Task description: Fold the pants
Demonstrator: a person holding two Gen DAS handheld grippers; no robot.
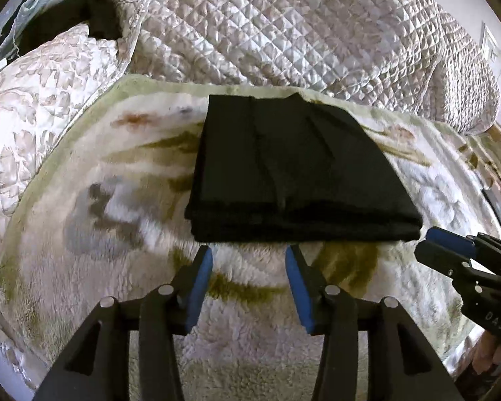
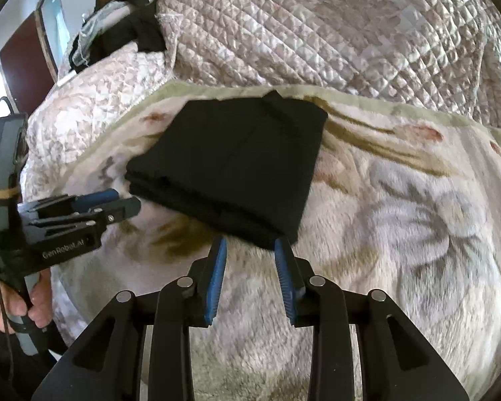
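Observation:
The black pants (image 1: 294,170) lie folded into a thick rectangular stack on a fluffy floral blanket (image 1: 117,220). My left gripper (image 1: 248,250) stands open just in front of the stack's near folded edge, with nothing between its blue pads. The right gripper (image 1: 427,240) shows at the right of that view, by the stack's near right corner. In the right wrist view the pants (image 2: 237,167) lie ahead, and my right gripper (image 2: 250,244) is open at their near corner, not pressing on the cloth. The left gripper (image 2: 123,202) comes in from the left beside the stack.
A quilted bedspread (image 1: 300,26) is bunched up behind the blanket, and a floral quilt (image 1: 33,107) lies on the left. Dark clothing (image 2: 143,36) sits at the far back left. A hand (image 2: 16,304) holds the left gripper's handle. A dark door (image 2: 23,56) stands at far left.

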